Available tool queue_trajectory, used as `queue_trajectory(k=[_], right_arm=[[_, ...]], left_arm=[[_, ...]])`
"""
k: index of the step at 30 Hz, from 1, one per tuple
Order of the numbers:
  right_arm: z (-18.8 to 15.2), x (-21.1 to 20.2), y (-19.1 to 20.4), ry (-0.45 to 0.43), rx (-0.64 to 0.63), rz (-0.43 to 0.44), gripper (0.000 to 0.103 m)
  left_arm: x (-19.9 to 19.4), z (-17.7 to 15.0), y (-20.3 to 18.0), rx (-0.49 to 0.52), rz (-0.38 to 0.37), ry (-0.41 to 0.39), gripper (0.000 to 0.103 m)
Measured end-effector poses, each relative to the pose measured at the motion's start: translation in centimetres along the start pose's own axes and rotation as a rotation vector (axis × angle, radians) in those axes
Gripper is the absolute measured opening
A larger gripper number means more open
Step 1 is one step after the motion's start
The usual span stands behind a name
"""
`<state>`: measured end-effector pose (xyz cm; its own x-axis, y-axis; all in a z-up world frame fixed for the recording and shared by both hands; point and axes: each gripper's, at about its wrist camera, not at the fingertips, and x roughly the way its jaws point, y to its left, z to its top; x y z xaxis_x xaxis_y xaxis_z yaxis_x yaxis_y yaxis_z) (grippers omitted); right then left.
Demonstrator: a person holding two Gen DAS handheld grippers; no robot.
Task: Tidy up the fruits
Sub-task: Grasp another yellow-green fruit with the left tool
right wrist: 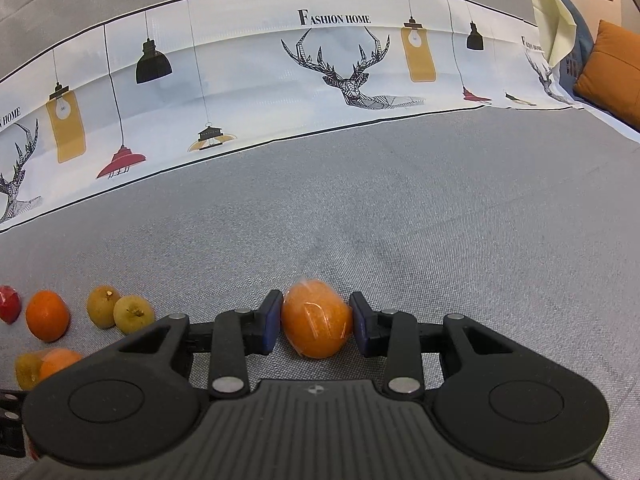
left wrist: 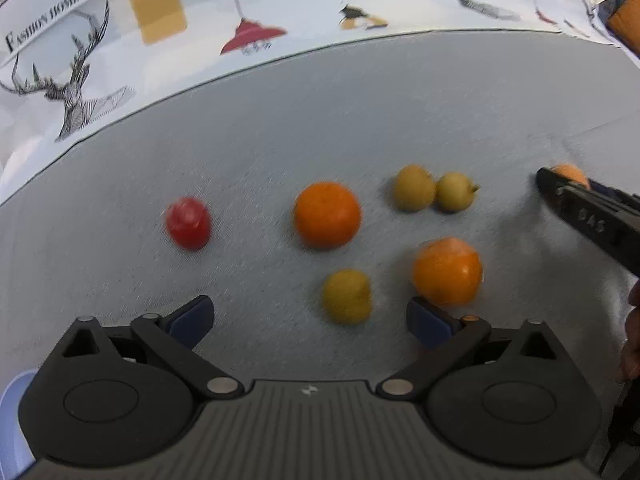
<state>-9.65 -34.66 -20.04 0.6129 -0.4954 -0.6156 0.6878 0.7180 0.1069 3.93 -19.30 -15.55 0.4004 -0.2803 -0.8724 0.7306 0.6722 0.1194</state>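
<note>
My right claw grips a wrapped orange; my left claw hangs spread over the loose fruit.

From my left gripper [left wrist: 310, 318], jaws wide apart and holding nothing, the grey cloth [left wrist: 280, 128] carries, left to right: a red fruit [left wrist: 188, 222] at 10 o'clock, a bare orange [left wrist: 327, 215] at 12 o'clock, a yellow fruit [left wrist: 347, 296] just ahead at 1 o'clock, two yellow-green fruits [left wrist: 413, 188] touching each other farther out at 1 o'clock, and a second orange [left wrist: 447, 271] at 2 o'clock, just beyond my right-hand pad. At 3 o'clock my right gripper [right wrist: 316, 322] is clenched on a plastic-wrapped orange [right wrist: 316, 324], both blue pads pressed to its sides, low over the cloth and well apart from the cluster, which sits at its 9 o'clock.
</note>
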Motion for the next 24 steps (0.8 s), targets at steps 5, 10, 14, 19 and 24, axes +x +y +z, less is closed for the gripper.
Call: queue_trajectory(k=[5,10,14,19,24], right_arm=[[0.0,0.0,0.1,-0.001,-0.001,-0.001,0.038],[0.0,0.0,0.0,-0.002,0.01,0.003,0.038],[0.4,-0.5,-0.6,-0.038,0.06,0.013,0.038],[0.6,-1.7,-1.0,-0.1,0.084,0.015,0.038],[0.7,-4.9,-1.4,-0.156,0.068,0.006,0.038]], left_arm=[[-0.5,0.1,-1.3,0.048,-0.048,-0.045,0.053],[-1.0,-0.1,-1.7,0.042,-0.073,-0.033,0.027],[-3.2,-0.8,-1.3,0.003,-0.04,-0.033,0.027],[-8.4,-2.6,-0.1,-0.034,0.003,-0.048,0.027],[-14.9,-5.4,2.2,-0.087,0.032,-0.074,0.027]])
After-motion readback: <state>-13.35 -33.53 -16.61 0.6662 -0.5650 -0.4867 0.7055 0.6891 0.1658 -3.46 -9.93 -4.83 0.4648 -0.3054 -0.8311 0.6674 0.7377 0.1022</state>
